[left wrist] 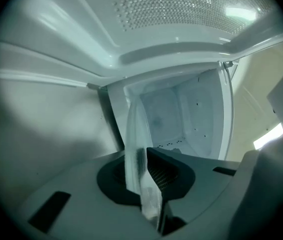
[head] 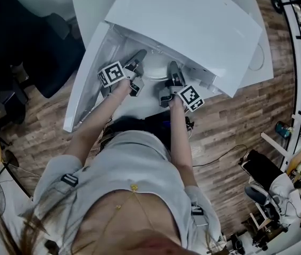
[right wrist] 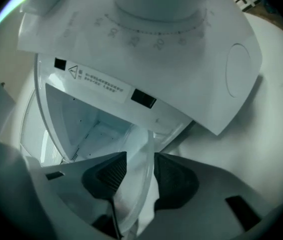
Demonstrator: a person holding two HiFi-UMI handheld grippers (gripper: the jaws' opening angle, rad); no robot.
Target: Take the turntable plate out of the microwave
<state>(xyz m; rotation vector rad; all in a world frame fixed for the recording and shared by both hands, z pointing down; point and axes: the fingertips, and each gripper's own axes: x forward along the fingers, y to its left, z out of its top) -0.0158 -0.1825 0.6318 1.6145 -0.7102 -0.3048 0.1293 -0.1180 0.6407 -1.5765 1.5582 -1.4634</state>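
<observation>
The white microwave [head: 193, 20] stands with its door [head: 86, 84] swung open to the left. Both grippers reach into its mouth, where the glass turntable plate [head: 155, 70] shows pale between them. My left gripper [head: 139, 57] is shut on the plate's left rim. In the left gripper view the plate [left wrist: 134, 149] stands edge-on, pinched in the left gripper [left wrist: 144, 160]. My right gripper [head: 173, 68] is at the plate's right rim. In the right gripper view the plate [right wrist: 139, 184] runs through the right gripper [right wrist: 140, 171], whose pads [right wrist: 174, 181] stand wide apart around the rim.
The microwave sits on a white table [head: 94, 4]. A black chair [head: 28, 47] stands at the left on the wooden floor [head: 235, 126]. A cable [head: 219, 161] lies on the floor at the right, near racks and clutter [head: 299, 158]. The cavity walls [left wrist: 181, 114] close in round the left gripper.
</observation>
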